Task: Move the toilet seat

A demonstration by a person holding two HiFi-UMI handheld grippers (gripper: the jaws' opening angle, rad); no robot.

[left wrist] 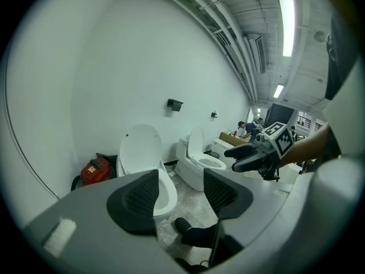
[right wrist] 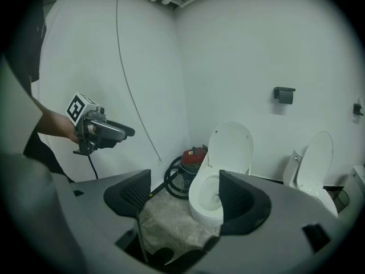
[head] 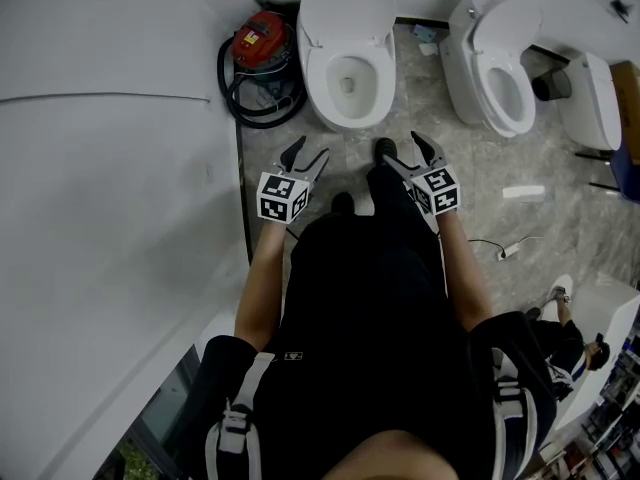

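A white toilet (head: 347, 98) stands against the far wall with its lid (head: 345, 8) raised and the seat ring down on the bowl. My left gripper (head: 306, 155) hovers just short of the bowl's front left, open and empty. My right gripper (head: 403, 153) hovers at the front right, also open and empty. Neither touches the toilet. In the left gripper view the lid (left wrist: 142, 150) shows beyond my open jaws (left wrist: 181, 196), and the right gripper (left wrist: 242, 156) hangs to the right. The right gripper view frames the bowl (right wrist: 205, 196) between its open jaws (right wrist: 182, 201), with the left gripper (right wrist: 122, 131) in the air at left.
A red vacuum (head: 258, 38) with a coiled black hose sits left of the toilet by the white wall (head: 110, 168). A second toilet (head: 500, 68) with raised lid stands to the right. The person's black shoes (head: 385, 148) are on the grey stone floor before the bowl. A cable (head: 505, 250) lies at right.
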